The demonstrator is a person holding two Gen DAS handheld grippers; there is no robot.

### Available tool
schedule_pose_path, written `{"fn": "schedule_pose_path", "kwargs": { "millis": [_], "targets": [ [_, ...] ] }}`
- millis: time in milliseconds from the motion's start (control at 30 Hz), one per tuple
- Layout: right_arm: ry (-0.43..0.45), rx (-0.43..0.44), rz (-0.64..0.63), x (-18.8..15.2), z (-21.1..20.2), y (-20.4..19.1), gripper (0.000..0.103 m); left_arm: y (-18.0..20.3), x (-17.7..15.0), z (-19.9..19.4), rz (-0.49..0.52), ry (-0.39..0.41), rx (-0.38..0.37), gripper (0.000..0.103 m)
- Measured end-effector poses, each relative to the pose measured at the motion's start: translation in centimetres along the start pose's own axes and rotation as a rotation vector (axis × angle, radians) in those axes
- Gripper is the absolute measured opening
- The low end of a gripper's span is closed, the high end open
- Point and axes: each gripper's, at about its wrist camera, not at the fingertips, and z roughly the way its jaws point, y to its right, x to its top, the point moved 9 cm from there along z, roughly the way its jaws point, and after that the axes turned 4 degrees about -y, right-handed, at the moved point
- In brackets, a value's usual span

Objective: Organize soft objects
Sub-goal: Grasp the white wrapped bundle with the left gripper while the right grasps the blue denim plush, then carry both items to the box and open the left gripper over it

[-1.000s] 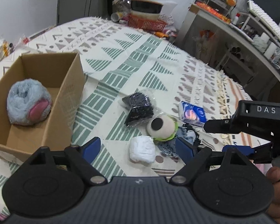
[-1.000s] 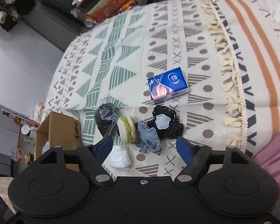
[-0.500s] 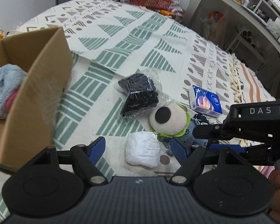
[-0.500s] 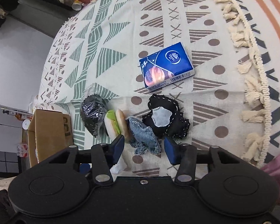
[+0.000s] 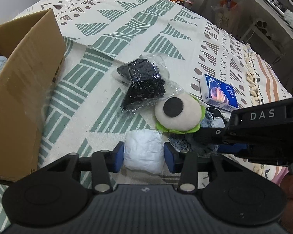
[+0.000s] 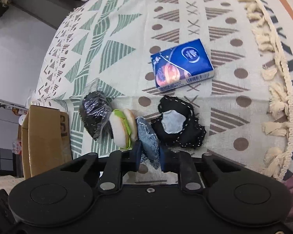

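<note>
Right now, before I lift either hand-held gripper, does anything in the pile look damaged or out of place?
The blue tissue pack stands out: a printed packet among cloth and plush pieces, lying apart from the pile. The denim piece between the right hand-held gripper's pads has frayed edges. Nothing looks spilled.

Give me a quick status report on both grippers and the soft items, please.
Left gripper closed on white crumpled soft bundle. Right gripper closed on blue denim fabric piece. Brown cardboard box to the left, path unobstructed.
</note>
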Motion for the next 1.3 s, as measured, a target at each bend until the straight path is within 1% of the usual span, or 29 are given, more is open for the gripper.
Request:
{"fn": "schedule_pose_path", "kwargs": {
  "millis": [300, 433, 633, 833, 1067, 1300],
  "targets": [
    [0.068, 0.001, -0.028, -0.7, -2.4, -0.9, 0.017, 0.1, 0.3, -2.7, -0.01, 0.063, -0.03, 0.041],
    [0.116, 0.017, -0.008, -0.6, -3.7, -0.8, 0.017, 0.0, 0.7, -4.2, -0.014, 0.1, -0.035, 0.042],
    [0.206, -0.01, -0.006, -0.8, -5.6, -1.2, 0.017, -0.7, 1.5, -7.5, -0.034, 0.165, -0.08, 0.042],
    [0.299, -0.012, -0.014, -1.0, -8.3, -1.8, 0.017, -1.8, 1.7, -9.7, -0.043, 0.209, -0.086, 0.042],
    [0.338, -0.011, -0.061, -1.9, -10.3, -4.0, 0.017, -3.6, 2.4, -12.5, -0.085, 0.265, -0.104, 0.042],
    [0.348, 0.017, -0.108, -2.6, -11.0, -7.2, 0.017, -6.2, 3.4, -14.5, -0.146, 0.306, -0.111, 0.042]
  ]
}}
